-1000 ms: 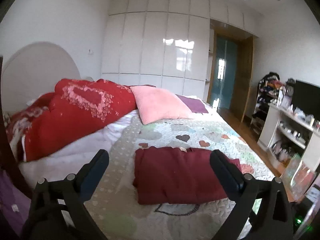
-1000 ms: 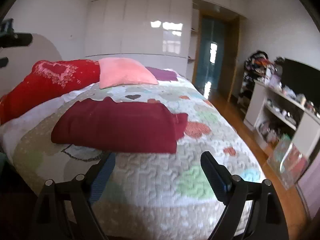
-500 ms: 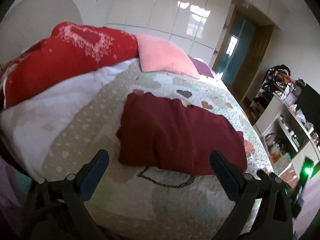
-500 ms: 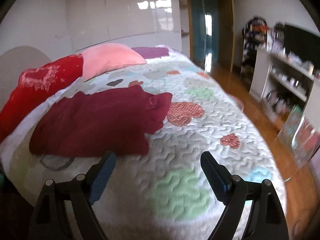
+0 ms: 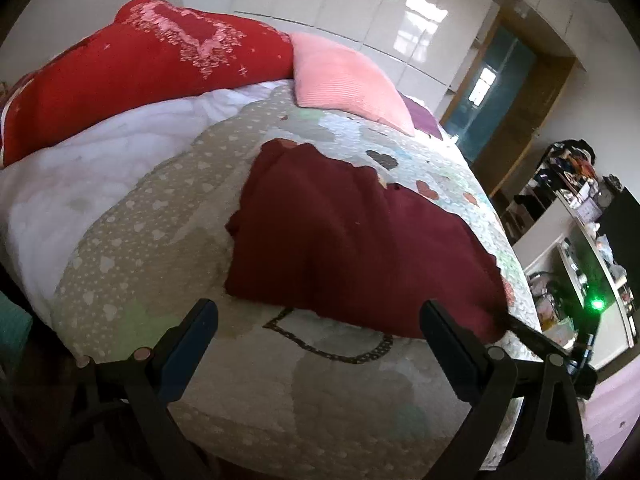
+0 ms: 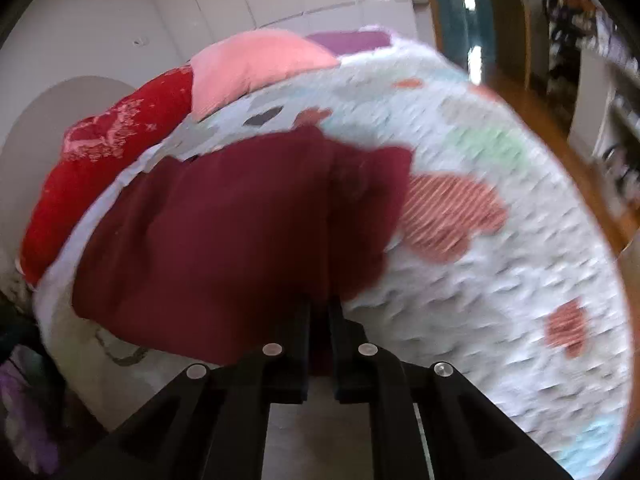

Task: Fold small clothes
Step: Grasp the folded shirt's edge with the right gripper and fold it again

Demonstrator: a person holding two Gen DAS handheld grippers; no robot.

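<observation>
A dark red garment [image 5: 352, 240] lies folded flat on the heart-patterned quilt [image 5: 160, 216] of a bed. My left gripper [image 5: 318, 320] is open and empty, its fingers just short of the garment's near edge. My right gripper [image 6: 319, 312] is shut on the garment's near right edge [image 6: 248, 236]; the view is blurred. The right gripper's dark arm [image 5: 540, 340] shows in the left wrist view at the garment's right corner.
A red embroidered duvet [image 5: 152, 64] and a pink pillow [image 5: 344, 80] lie at the head of the bed. White wardrobes [image 5: 360, 8] stand behind. A doorway [image 5: 496, 92], shelves [image 5: 576, 184] and wooden floor [image 6: 560, 128] are to the right.
Both grippers have moved down and closer to the garment. My right gripper has gone from open to shut on the garment's near right edge. The left stays open.
</observation>
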